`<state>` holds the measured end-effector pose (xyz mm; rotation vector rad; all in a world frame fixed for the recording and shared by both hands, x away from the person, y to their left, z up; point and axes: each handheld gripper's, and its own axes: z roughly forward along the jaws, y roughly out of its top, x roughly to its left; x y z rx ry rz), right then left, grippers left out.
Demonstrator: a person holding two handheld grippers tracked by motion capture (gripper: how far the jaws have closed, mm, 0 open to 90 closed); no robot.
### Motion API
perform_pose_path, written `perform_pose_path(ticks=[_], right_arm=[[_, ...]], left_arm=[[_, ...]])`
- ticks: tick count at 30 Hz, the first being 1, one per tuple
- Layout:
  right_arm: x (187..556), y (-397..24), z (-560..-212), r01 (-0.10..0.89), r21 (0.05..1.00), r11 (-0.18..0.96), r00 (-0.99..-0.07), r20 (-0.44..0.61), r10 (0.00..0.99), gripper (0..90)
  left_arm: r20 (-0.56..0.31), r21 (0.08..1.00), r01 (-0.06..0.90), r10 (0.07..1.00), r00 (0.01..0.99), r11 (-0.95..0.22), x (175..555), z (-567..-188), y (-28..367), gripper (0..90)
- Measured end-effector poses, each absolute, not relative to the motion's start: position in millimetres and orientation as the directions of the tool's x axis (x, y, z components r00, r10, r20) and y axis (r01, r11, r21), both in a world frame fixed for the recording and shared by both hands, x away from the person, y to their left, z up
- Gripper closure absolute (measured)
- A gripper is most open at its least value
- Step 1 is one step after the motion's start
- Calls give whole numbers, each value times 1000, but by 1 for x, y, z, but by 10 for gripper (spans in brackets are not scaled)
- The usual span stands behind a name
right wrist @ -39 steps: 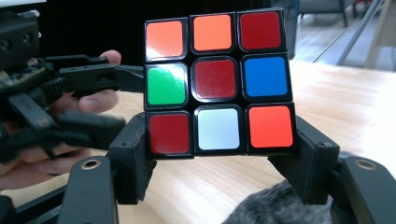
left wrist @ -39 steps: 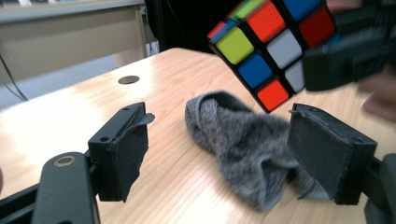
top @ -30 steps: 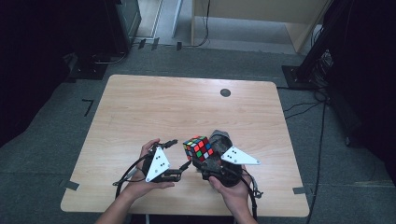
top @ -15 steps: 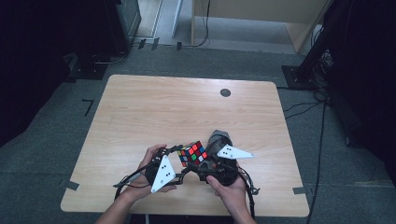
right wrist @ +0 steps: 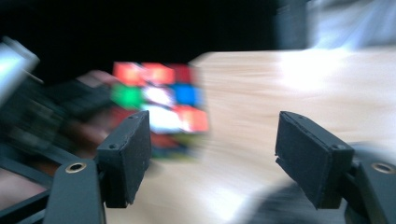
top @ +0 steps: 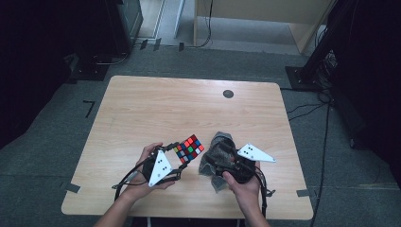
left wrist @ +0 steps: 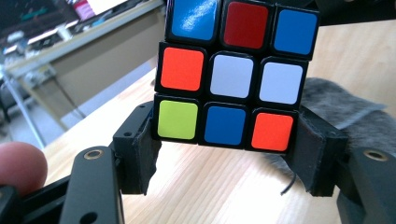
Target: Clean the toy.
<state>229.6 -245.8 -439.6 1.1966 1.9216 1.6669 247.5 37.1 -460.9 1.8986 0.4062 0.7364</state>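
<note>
A scrambled Rubik's cube [top: 189, 148] is held just above the table's near part. My left gripper [top: 181, 159] is shut on it. Its jaws have just been closing, and in the left gripper view the pads [left wrist: 145, 142] press both sides of the bottom row of the cube [left wrist: 232, 74]. My right gripper [top: 211, 161] is a little to the cube's right, over a grey furry cloth [top: 220, 142]. Its jaws have just been opening and stand apart with nothing between them [right wrist: 215, 140]. The blurred cube [right wrist: 159, 102] lies beyond its left jaw.
The wooden table [top: 165, 104] has a small black round spot [top: 228, 93] near its far edge. The grey cloth [left wrist: 336, 107] lies on the table behind the cube. Dark floor, cables and equipment stands surround the table.
The cube has passed from the right gripper to the left one. The left jaws closed on it, and the right gripper let go and drew back to the right.
</note>
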Motion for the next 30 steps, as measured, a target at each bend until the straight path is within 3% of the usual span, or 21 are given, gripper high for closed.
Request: perform_pose_path(ticks=[2,3,7,11,17,23,28,29,30], right_arm=[[232,-250,-447,318,943,103,-565,101,819,258],[234,-251,-450,317,938,136,-555,67,829,245],[247,-252,-475,403,897,179,-556,84,827,233],[254,-245,-495,435,846,309,-564,-11,826,307],[264,-248,-518,537,764,358,-538,-17,843,337],[265,-250,-523,556,761,333,-540,26,841,338],[265,-250,-523,560,761,328,-534,29,845,338],[265,-250,-523,559,761,329,-534,28,845,349],[264,-249,-523,554,764,331,-536,22,844,424]], left_arm=[[292,907,-20,595,749,-420,251,-460,41,338],[278,910,-6,601,749,-414,253,-460,44,337],[226,926,31,619,752,-376,258,-458,50,337],[194,930,64,633,750,-362,260,-458,52,337],[100,944,145,677,730,-296,265,-456,58,338],[-20,950,227,682,731,-215,273,-456,67,338],[-36,948,244,689,724,-207,274,-456,67,338],[-41,948,246,688,724,-203,274,-456,67,338],[-46,948,249,688,725,-199,274,-455,67,338]])
